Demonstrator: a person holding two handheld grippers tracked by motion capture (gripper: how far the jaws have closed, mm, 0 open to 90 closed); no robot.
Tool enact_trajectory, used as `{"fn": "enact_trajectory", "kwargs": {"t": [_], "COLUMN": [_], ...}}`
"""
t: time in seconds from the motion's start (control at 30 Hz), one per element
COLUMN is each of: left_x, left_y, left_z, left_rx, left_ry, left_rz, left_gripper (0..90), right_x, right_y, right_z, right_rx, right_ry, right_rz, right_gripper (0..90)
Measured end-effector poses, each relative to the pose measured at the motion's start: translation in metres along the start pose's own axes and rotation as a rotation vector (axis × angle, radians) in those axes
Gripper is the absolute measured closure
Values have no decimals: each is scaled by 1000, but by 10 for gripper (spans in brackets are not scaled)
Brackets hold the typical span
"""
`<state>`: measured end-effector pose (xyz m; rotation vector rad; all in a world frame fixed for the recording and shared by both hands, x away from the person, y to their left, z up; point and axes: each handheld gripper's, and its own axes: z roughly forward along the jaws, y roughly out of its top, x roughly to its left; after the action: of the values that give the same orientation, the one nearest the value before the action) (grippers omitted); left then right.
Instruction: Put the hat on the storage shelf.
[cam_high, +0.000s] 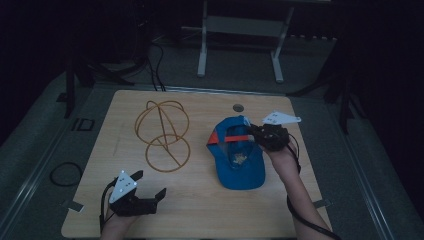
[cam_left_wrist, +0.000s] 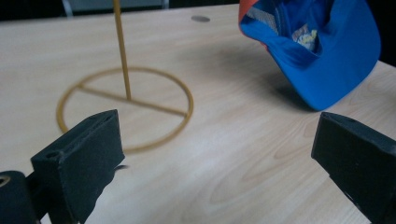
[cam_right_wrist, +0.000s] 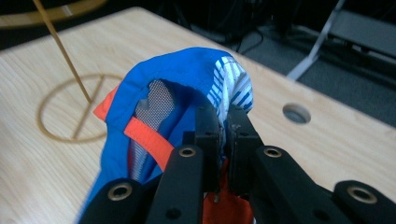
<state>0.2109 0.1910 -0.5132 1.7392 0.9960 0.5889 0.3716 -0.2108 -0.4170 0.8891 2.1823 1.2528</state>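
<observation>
The right tool (cam_right_wrist: 223, 122) is clenched on the back rim of a blue fabric baseball cap with an orange strap (cam_high: 240, 160), its jaws pinching the cloth beside the striped lining. The cap hangs from that grip with its crown side raised; in the high view its brim end looks low to the pale wooden desk (cam_high: 200, 210), though I cannot tell if it touches. The pick-up looks done. What seems left is carrying the cap to the yellow wire stand with a ring base and a looped ball-shaped top (cam_high: 162, 132), which stands bare near the middle of the desk, and setting the cap over its top.

The left tool (cam_high: 149, 186) is released, jaws spread wide with nothing between them, hovering over the near left corner, well apart from the cap.

The desk has a round cable hole (cam_high: 238, 107) near its far edge. The room around is dark, with grey floor, loose black cables and a white metal frame (cam_high: 240, 45) beyond the desk.
</observation>
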Motion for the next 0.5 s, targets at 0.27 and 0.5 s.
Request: {"fn": "enact_trajectory", "kwargs": {"t": [0.27, 0.5], "left_x": [-7, -25], "left_y": [43, 86], "left_z": [3, 13], "left_rx": [6, 13], "left_ry": [-48, -91], "left_rz": [19, 64], "left_gripper": [27, 36], "right_x": [13, 18], "right_y": [18, 24], "right_z": [-33, -50], "right_rx": [-75, -117], "right_ry": [13, 15], "right_rz": [-33, -41], "right_gripper": [856, 855]}}
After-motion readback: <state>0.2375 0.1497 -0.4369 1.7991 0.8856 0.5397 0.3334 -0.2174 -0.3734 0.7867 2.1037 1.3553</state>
